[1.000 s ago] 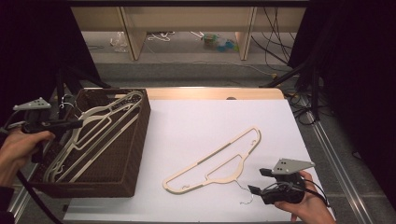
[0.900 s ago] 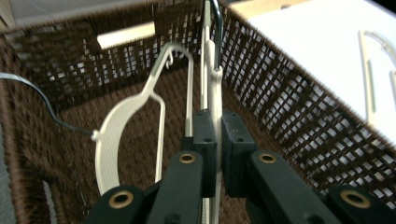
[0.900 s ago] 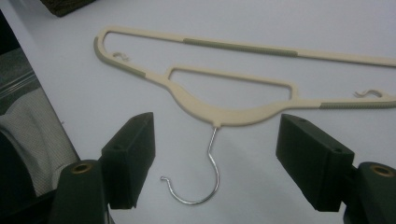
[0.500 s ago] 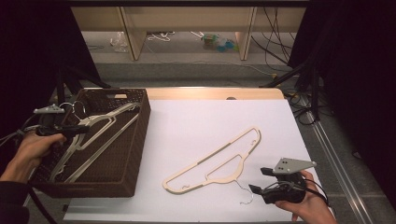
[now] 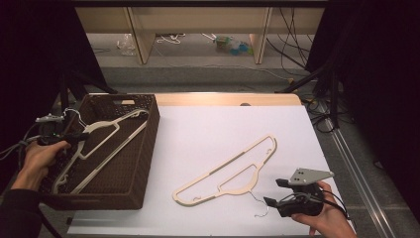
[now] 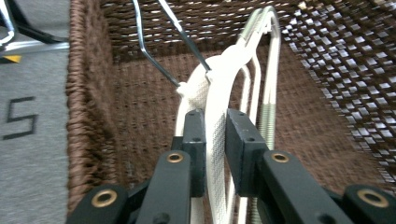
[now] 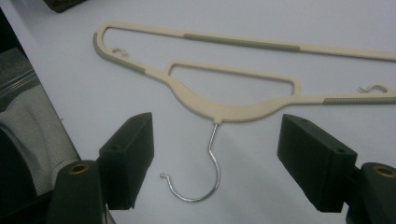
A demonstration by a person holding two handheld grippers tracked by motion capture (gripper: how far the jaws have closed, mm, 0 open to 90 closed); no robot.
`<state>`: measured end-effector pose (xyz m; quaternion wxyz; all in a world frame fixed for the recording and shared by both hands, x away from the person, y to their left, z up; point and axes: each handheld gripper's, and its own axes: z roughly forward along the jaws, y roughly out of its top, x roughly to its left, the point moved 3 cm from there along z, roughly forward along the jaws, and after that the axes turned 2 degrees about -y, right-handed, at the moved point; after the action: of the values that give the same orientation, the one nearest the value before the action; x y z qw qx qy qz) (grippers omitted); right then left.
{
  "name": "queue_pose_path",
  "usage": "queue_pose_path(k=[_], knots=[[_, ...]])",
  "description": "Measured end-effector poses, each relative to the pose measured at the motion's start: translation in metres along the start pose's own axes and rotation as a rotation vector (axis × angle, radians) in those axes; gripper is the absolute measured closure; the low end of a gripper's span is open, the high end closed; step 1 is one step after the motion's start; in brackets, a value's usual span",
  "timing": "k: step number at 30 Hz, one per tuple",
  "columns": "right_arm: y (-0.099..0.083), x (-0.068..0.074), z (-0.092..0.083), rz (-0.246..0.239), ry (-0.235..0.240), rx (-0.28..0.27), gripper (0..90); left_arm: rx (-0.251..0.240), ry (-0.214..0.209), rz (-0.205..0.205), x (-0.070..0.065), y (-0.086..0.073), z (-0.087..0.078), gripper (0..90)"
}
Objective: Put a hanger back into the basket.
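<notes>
At the near right edge of the white table top (image 5: pixel 218 124), the right gripper (image 5: pixel 275 192) is resting in the person's right hand (image 5: pixel 327 220), its jaws standing wide apart with nothing between them. Just ahead of it a cream plastic hanger (image 5: pixel 233 166) is lying flat on the white surface; its long axis is running diagonally from the near left toward the far right, and its metal hook (image 7: pixel 201 172) is pointing back toward the gripper, lying between the open jaws in the right gripper view without touching either. Bare white surface is lying open all around this hanger, well clear of the table edges.

To the left, a brown wicker basket (image 5: pixel 143 148) is sitting against the table's left edge. The left gripper (image 6: pixel 215 140), in the left hand (image 5: pixel 39 158), is reaching in over the basket's left wall, jaws pinched narrowly on the neck of a second cream hanger (image 6: pixel 217 98), which is tilting up off the other hangers (image 5: pixel 99 158) lying in the basket. Their long axes are running from the near left to the far right corner.

Beyond the table, shelving legs (image 5: pixel 141 42) and cables (image 5: pixel 297 49) are standing on the floor.
</notes>
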<state>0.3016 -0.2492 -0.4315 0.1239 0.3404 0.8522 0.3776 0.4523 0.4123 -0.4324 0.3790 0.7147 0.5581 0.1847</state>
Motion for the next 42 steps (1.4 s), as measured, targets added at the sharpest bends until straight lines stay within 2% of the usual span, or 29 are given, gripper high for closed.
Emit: queue_pose_path(k=[4,6,7,8,10,13,16,18,20,21,23,25,27,29,32,33,34,35,36,37,39,40,42], knots=[[0.000,0.001,0.001,-0.004,0.006,0.002,28.4,-0.006,0.045,-0.009,0.005,-0.001,0.000,77.2],[0.000,0.001,0.001,0.002,0.006,0.006,28.4,0.035,0.056,0.011,0.010,-0.003,-0.004,75.4],[0.000,0.001,0.001,0.001,0.007,0.004,28.4,-0.014,0.057,-0.041,0.008,-0.002,-0.001,73.9],[0.001,0.001,0.001,0.000,0.007,0.000,28.4,-0.020,0.056,-0.045,0.008,-0.002,-0.003,72.9],[0.001,0.000,0.001,-0.004,0.002,-0.006,28.4,-0.024,0.053,-0.033,0.006,0.000,-0.007,72.5],[0.000,0.000,0.000,0.010,-0.001,-0.001,28.4,-0.051,0.056,-0.021,0.000,0.003,-0.015,66.5],[0.001,0.000,0.000,0.006,-0.002,-0.004,28.4,-0.098,0.019,-0.018,-0.010,0.009,-0.027,65.2],[0.001,0.000,0.001,0.000,-0.003,-0.009,28.4,-0.127,-0.003,0.008,-0.020,0.013,-0.036,61.3],[0.001,0.000,0.001,0.000,-0.005,-0.012,28.4,-0.144,0.019,0.083,-0.030,0.017,-0.046,56.1],[0.001,0.000,0.001,-0.001,-0.006,-0.015,28.4,-0.162,0.014,0.100,-0.036,0.018,-0.051,53.8],[0.001,-0.001,0.001,-0.001,-0.012,-0.017,28.4,-0.196,-0.023,0.108,-0.050,0.020,-0.060,49.7],[0.001,-0.001,0.001,0.001,-0.012,-0.019,28.4,-0.215,-0.038,0.134,-0.066,0.019,-0.068,45.6],[0.001,0.000,0.001,0.005,-0.006,-0.013,28.4,-0.208,-0.041,0.182,-0.086,0.016,-0.072,40.3],[0.002,0.000,0.002,-0.001,-0.007,-0.014,28.4,-0.204,-0.062,0.240,-0.108,0.012,-0.074,39.7],[0.001,0.001,0.004,-0.001,-0.012,-0.014,28.4,-0.228,-0.123,0.239,-0.140,0.007,-0.074,38.2],[0.001,0.001,0.004,0.002,-0.012,-0.009,28.4,-0.230,-0.163,0.229,-0.150,0.006,-0.075,36.8],[0.000,0.001,0.004,0.003,-0.008,-0.005,28.4,-0.235,-0.203,0.199,-0.161,0.005,-0.075,35.7],[0.000,0.001,0.005,-0.001,-0.012,-0.006,28.4,-0.242,-0.250,0.201,-0.174,0.003,-0.074,35.5],[0.000,0.001,0.005,0.001,-0.016,-0.001,28.4,-0.247,-0.266,0.207,-0.183,0.002,-0.073,35.8],[-0.001,0.000,0.006,0.001,-0.020,-0.001,28.4,-0.255,-0.280,0.231,-0.197,0.000,-0.072,35.7],[-0.002,0.000,0.007,-0.010,-0.026,0.006,28.4,-0.262,-0.315,0.263,-0.215,-0.004,-0.070,35.2],[-0.002,0.001,0.008,-0.004,-0.025,0.011,28.4,-0.255,-0.330,0.259,-0.226,-0.007,-0.068,34.7],[-0.004,0.001,0.009,-0.001,-0.027,0.030,28.4,-0.235,-0.352,0.308,-0.245,-0.013,-0.061,33.3]])
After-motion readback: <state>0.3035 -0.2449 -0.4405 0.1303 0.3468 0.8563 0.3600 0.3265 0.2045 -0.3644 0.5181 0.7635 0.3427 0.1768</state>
